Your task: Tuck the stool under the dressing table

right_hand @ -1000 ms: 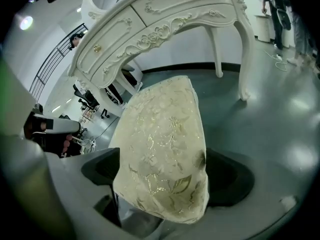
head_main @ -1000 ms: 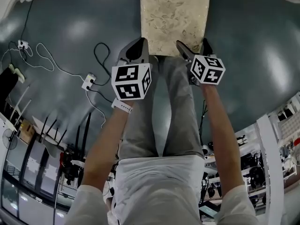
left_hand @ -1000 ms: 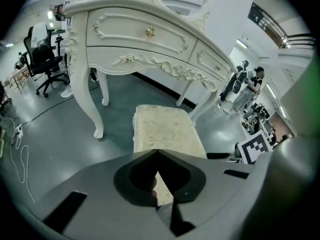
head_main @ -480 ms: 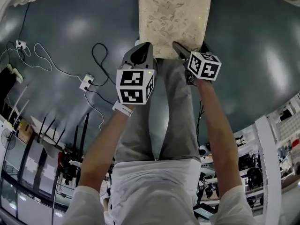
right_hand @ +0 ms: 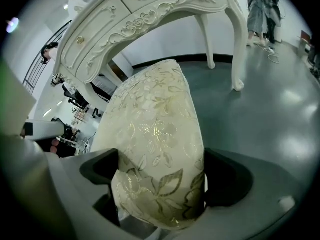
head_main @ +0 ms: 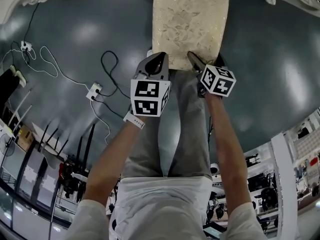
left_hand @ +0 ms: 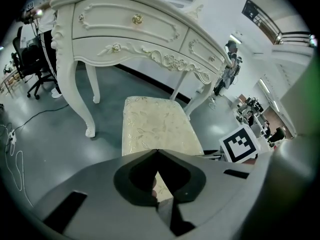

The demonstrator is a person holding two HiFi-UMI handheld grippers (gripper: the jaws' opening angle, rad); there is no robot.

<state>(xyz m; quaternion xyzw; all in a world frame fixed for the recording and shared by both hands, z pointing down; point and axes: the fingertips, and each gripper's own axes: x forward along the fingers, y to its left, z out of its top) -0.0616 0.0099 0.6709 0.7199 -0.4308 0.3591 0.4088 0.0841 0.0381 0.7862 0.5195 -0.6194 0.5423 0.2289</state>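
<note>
The stool [head_main: 190, 19] has a cream floral cushion and stands on the grey floor in front of the white carved dressing table [left_hand: 135, 34]. My left gripper [head_main: 159, 60] is shut, with nothing in it, and its tip is at the cushion's near left corner [left_hand: 157, 126]. My right gripper [head_main: 201, 64] stands wide open over the near right corner. That cushion corner [right_hand: 155, 134] fills the gap between its two jaws, and I cannot see the pads pressing on it. The table's curved legs [right_hand: 232, 39] rise beyond the stool.
A power strip [head_main: 94, 89] with looping cables lies on the floor to the left. The person's grey-trousered legs [head_main: 175, 129] stand just behind the stool. A black office chair [left_hand: 35, 64] sits left of the table, and someone [left_hand: 227, 69] stands at its far right.
Both grippers have sunk a little toward the stool's near edge. The right jaws now straddle the cushion corner. The left gripper stays shut.
</note>
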